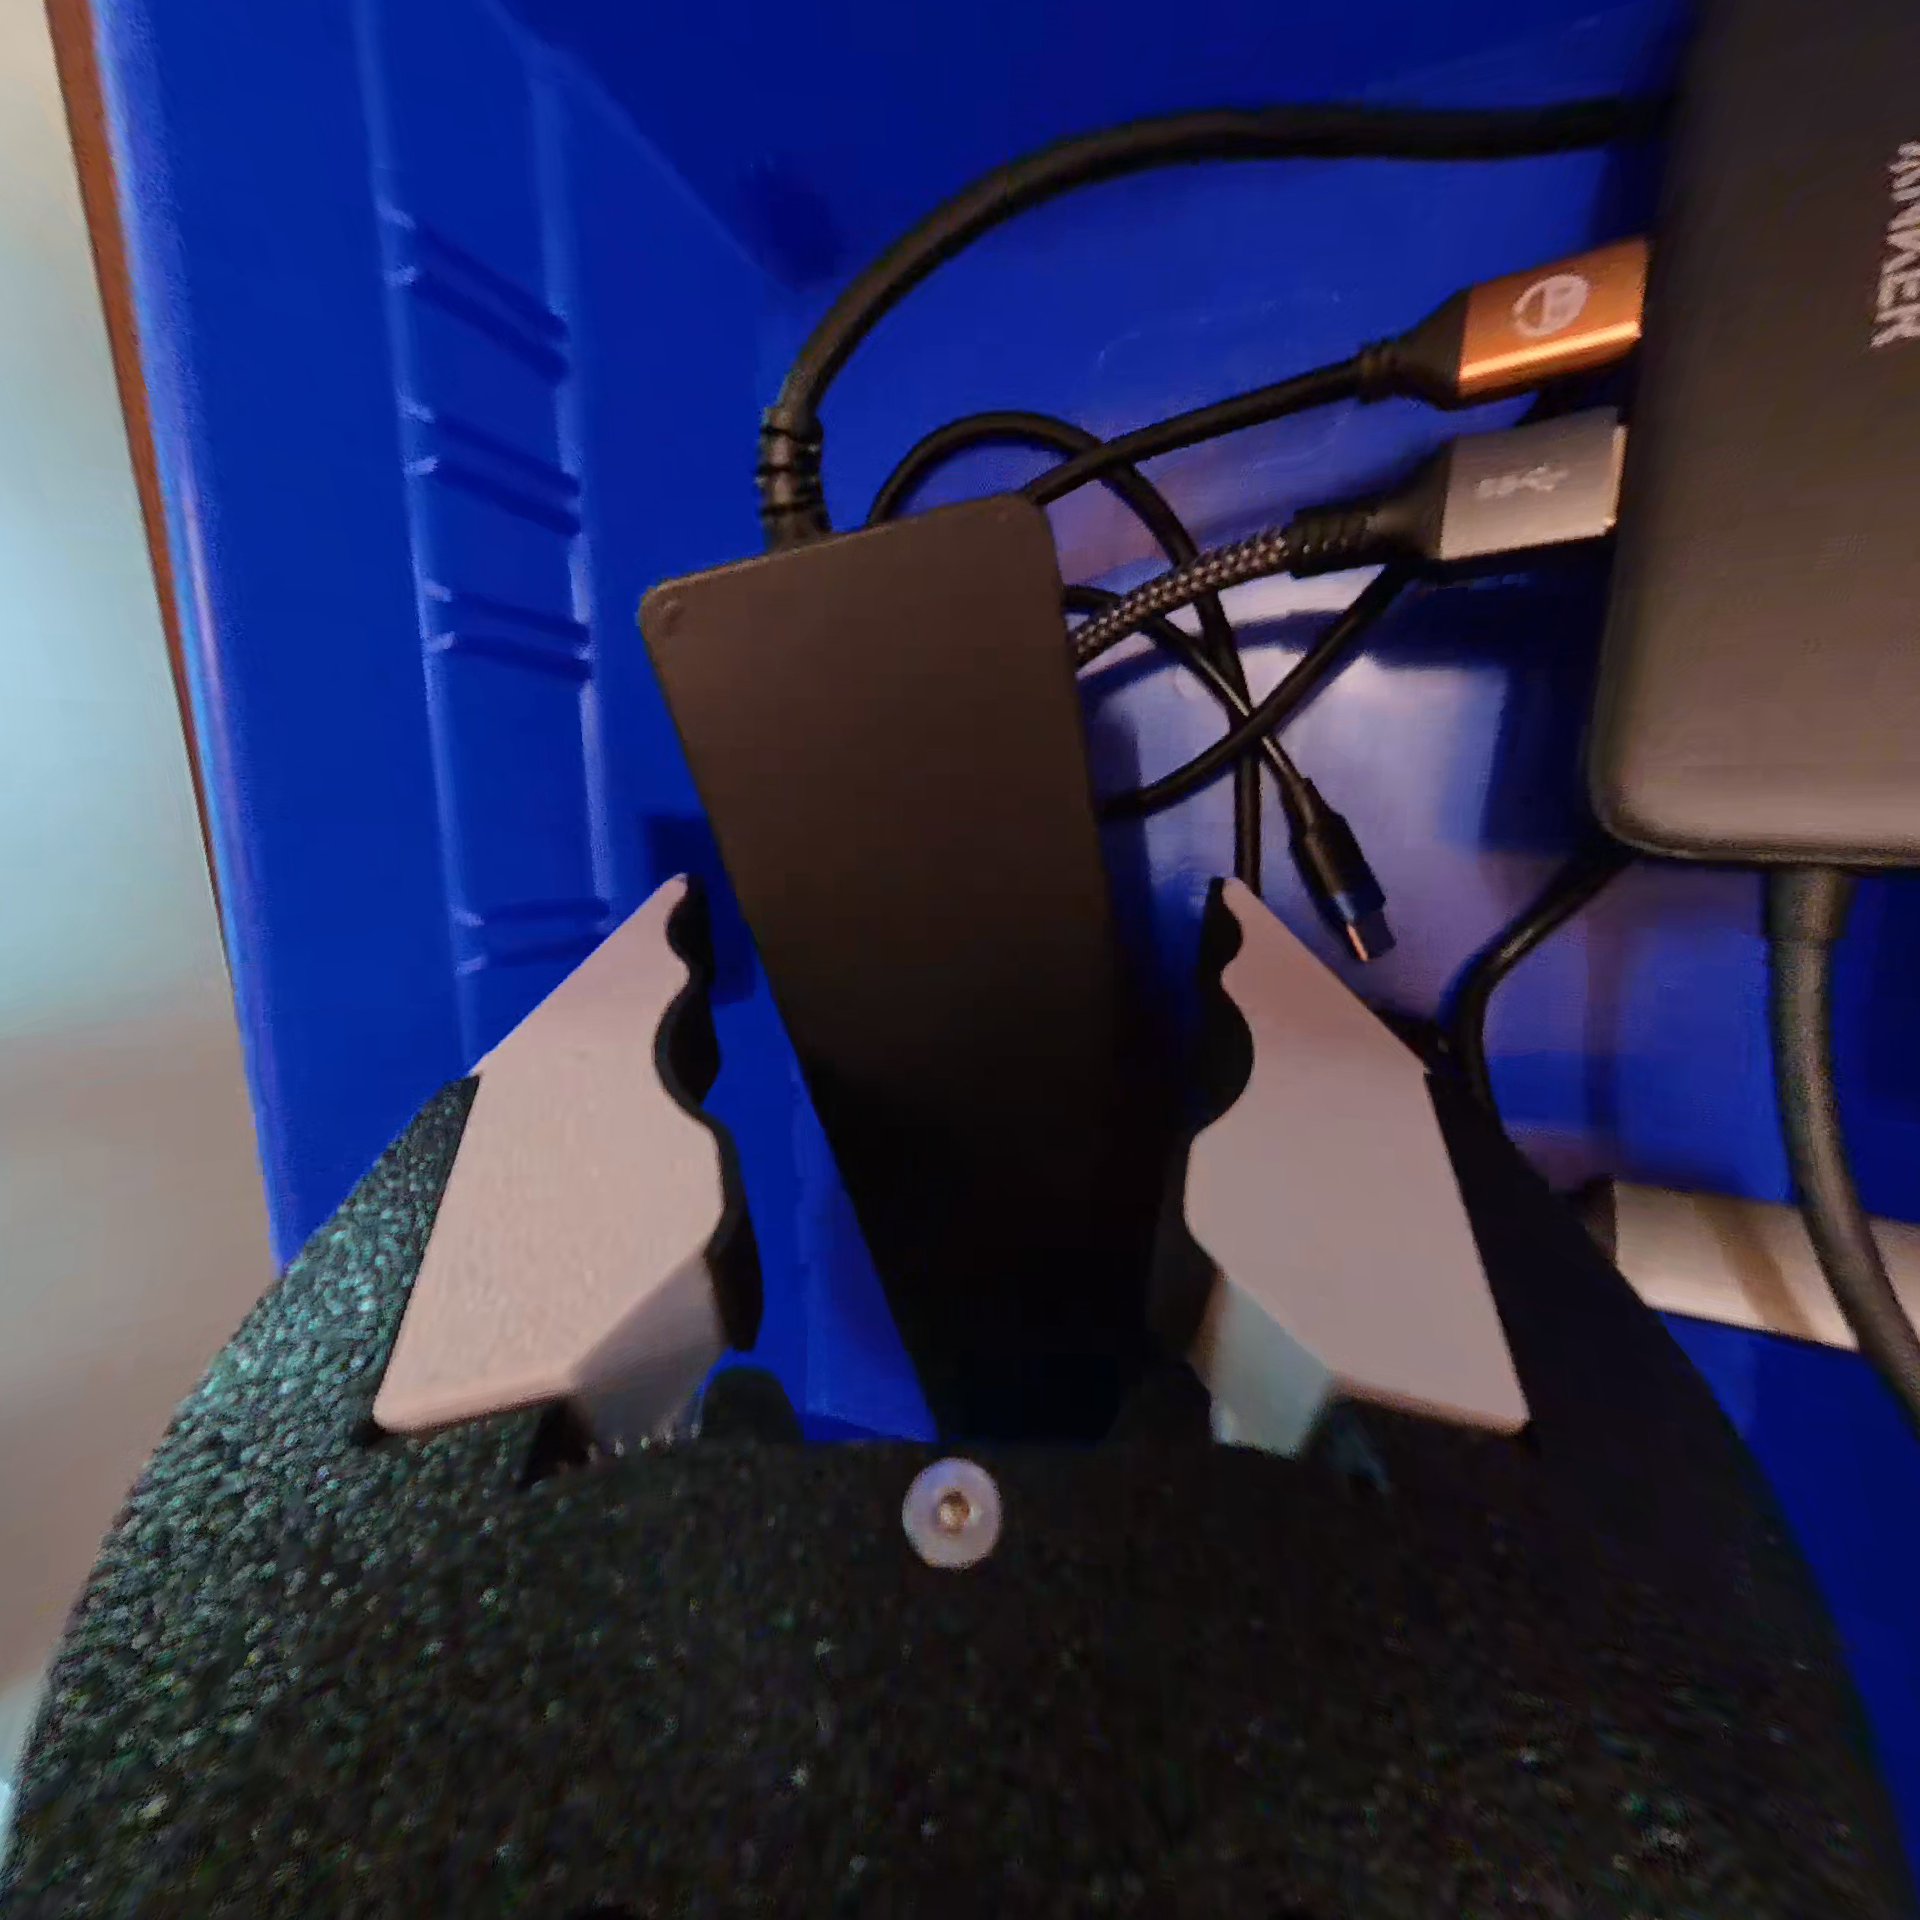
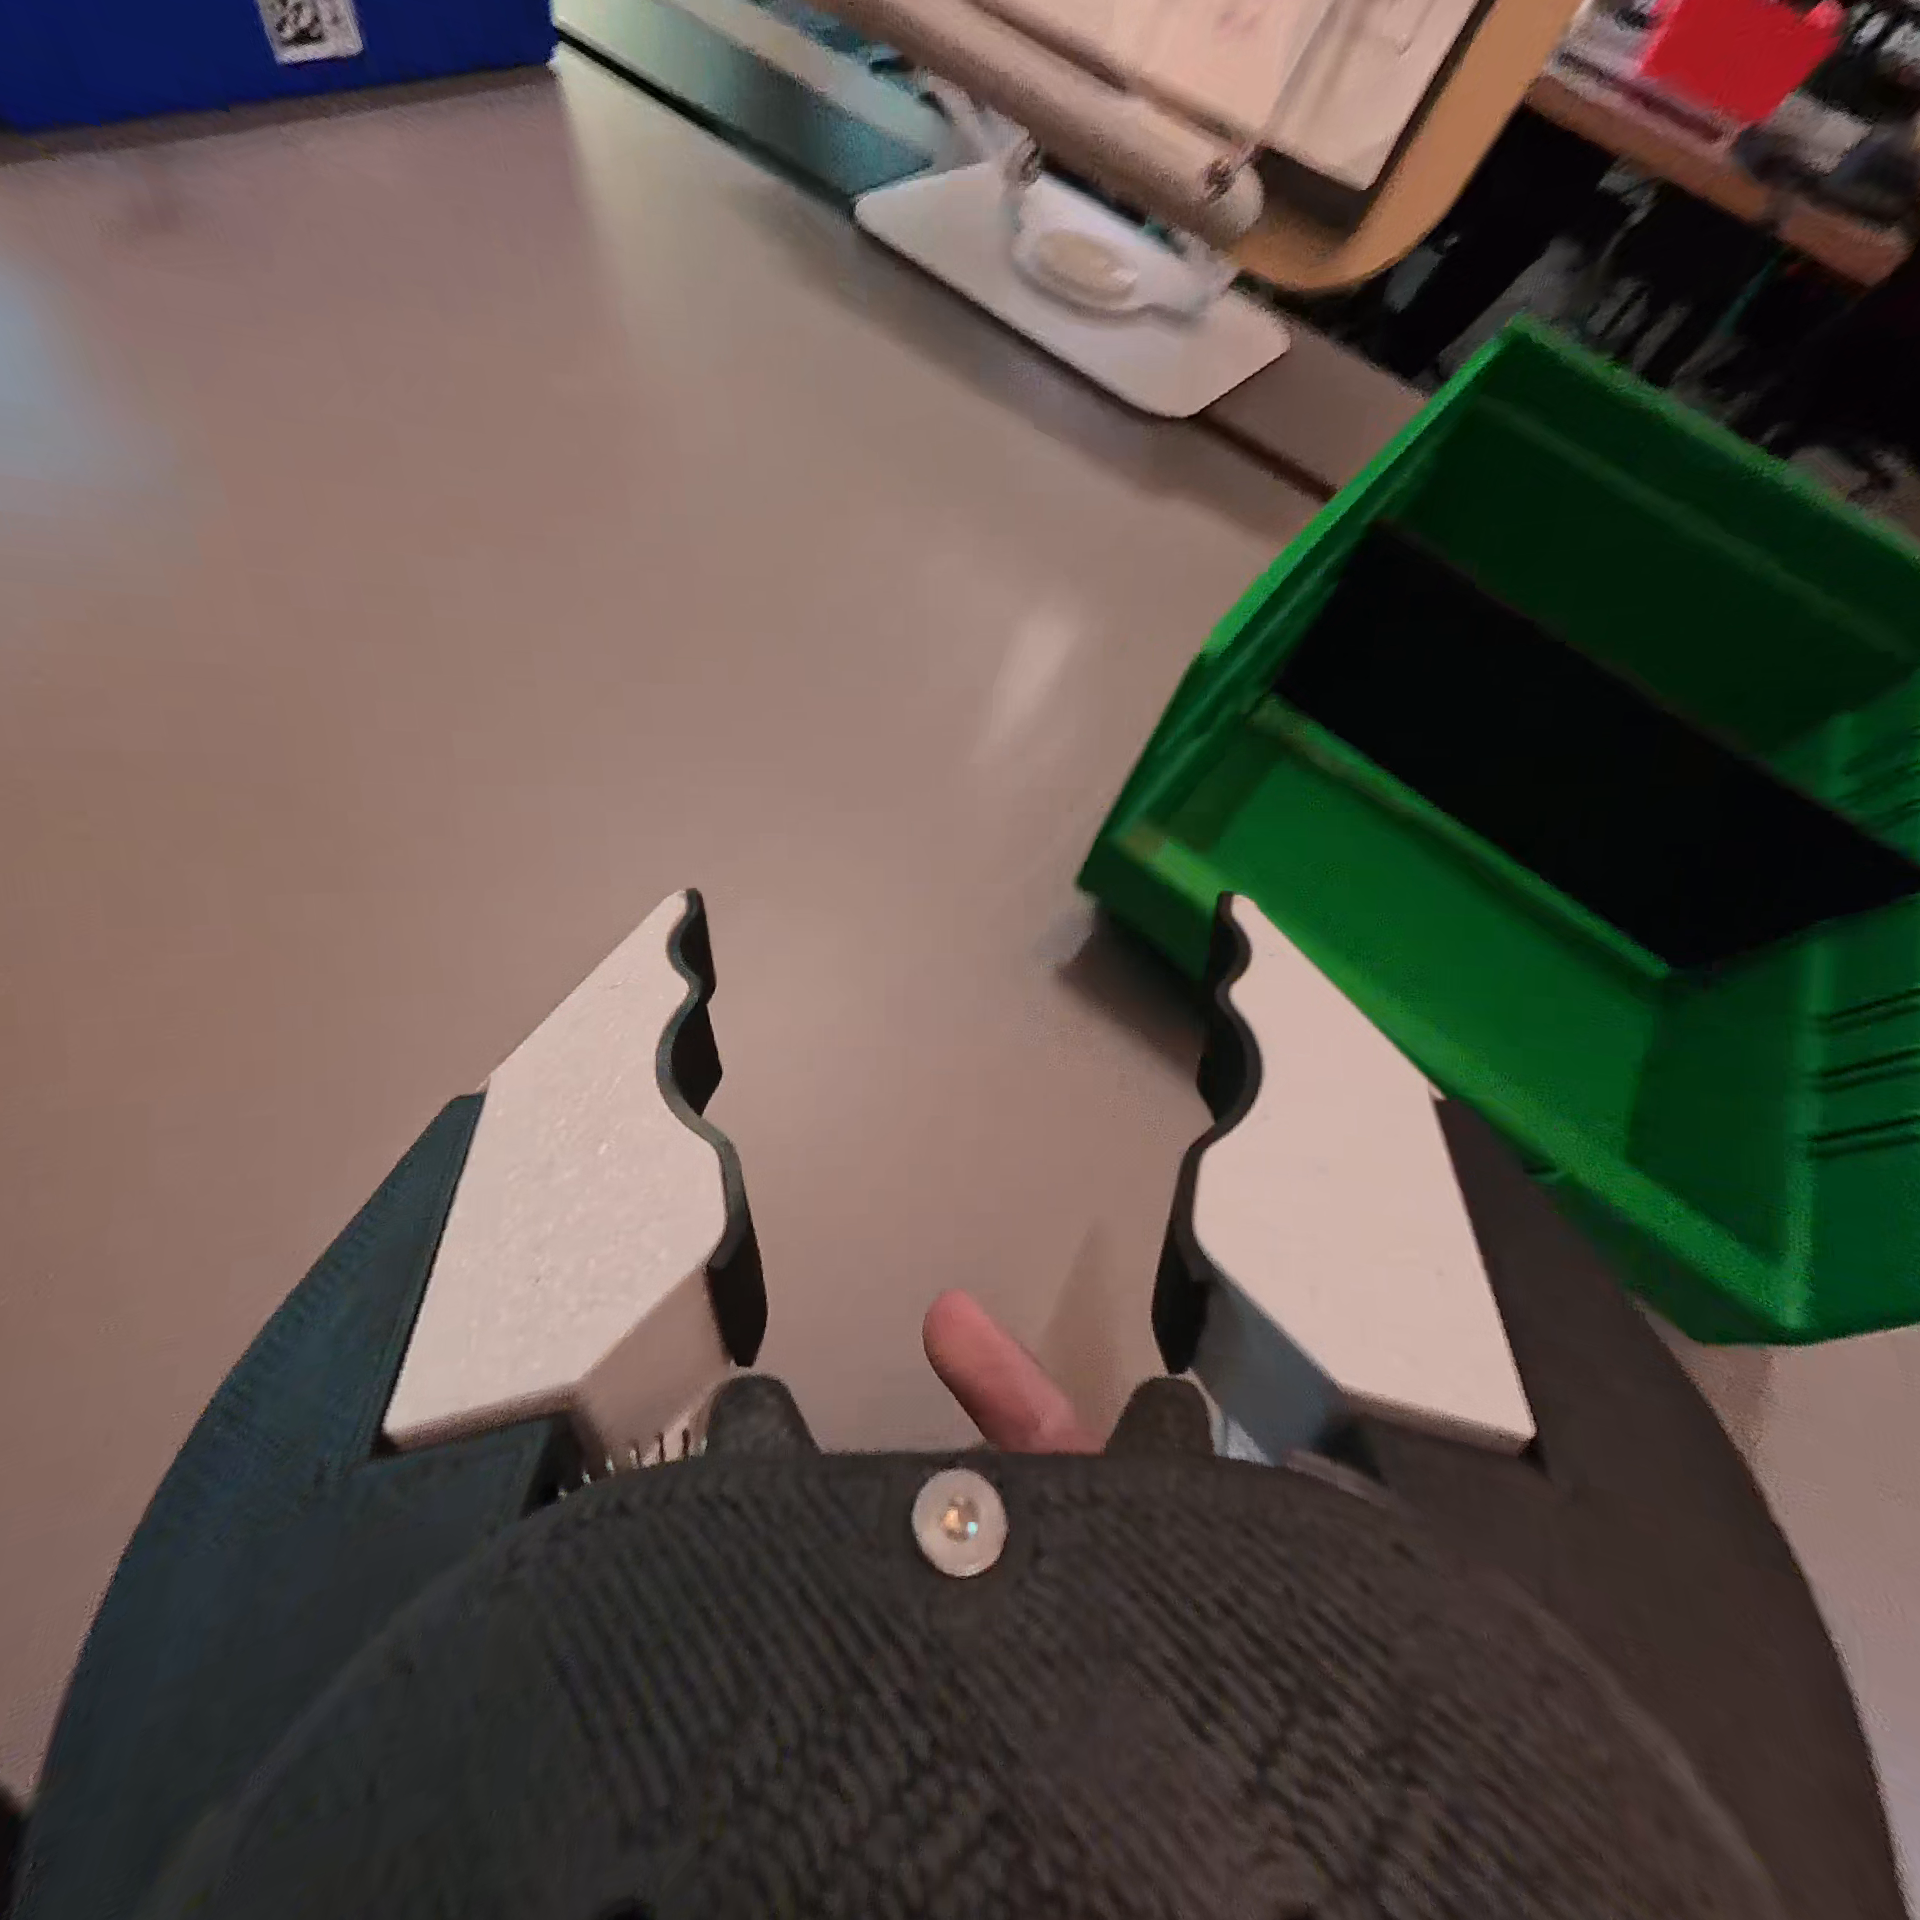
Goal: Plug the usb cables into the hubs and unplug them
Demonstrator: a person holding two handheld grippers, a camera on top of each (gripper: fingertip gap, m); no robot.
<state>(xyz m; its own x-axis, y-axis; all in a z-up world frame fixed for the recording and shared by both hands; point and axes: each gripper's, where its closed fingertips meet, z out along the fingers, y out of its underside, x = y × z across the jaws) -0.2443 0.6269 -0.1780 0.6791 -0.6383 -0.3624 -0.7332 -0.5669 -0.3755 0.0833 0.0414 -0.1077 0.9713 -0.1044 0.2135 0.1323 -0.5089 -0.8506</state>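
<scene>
In the left wrist view a flat black hub (image 1: 883, 779) lies lengthwise between the fingers of my left gripper (image 1: 951, 885), inside a blue bin (image 1: 468, 520). The jaws stand wide, with a small gap showing on each side of the hub. Its thick black cable (image 1: 935, 229) loops off the far end. A dark grey hub (image 1: 1766, 520) sits at the right with a copper USB plug (image 1: 1538, 322) and a grey USB plug (image 1: 1527, 488) seated in its side. A loose small connector (image 1: 1340, 862) hangs among tangled thin cables. My right gripper (image 2: 961, 902) is open and empty above the table.
A green bin (image 2: 1558, 883) stands on the grey table (image 2: 520, 623) just right of my right gripper. The blue bin's corner (image 2: 156, 52) is at the far left. A white tray (image 2: 1091, 291) holding a clear object sits at the back. A fingertip (image 2: 987, 1371) shows between the right fingers.
</scene>
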